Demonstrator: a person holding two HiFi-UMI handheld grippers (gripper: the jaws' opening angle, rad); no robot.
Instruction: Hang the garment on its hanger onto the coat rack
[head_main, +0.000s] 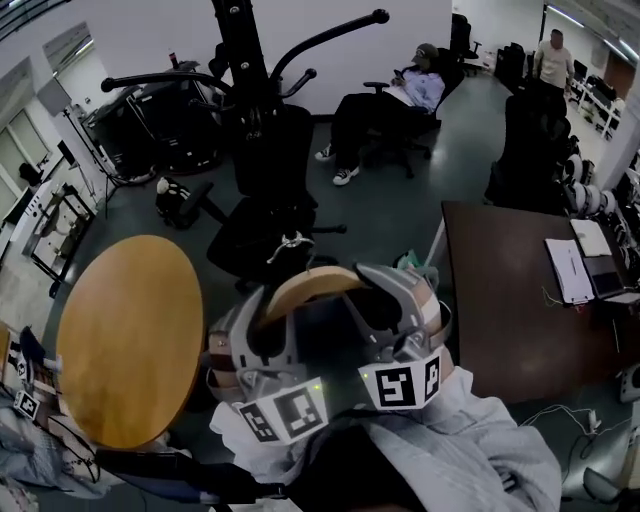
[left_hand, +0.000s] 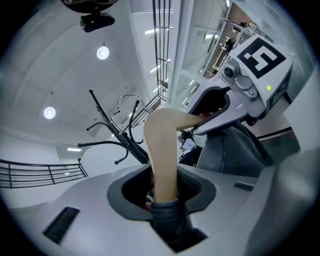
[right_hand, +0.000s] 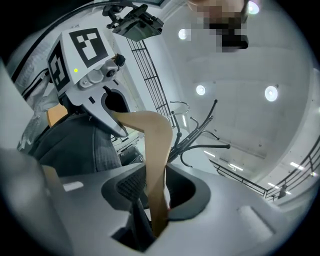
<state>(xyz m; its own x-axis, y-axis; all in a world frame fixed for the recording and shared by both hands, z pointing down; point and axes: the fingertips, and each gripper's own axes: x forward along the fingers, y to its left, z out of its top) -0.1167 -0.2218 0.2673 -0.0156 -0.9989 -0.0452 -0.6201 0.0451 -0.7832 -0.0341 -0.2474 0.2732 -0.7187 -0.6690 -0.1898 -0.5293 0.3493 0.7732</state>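
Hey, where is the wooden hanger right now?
In the head view the wooden hanger sits low centre, its arch bridging the left gripper and right gripper, each shut on one end, with the black coat rack standing just beyond it.

The left gripper and right gripper have pale grey moulded shells and dark ribbed fingers. Each carries a white cube with black square markers, beside a small green light.
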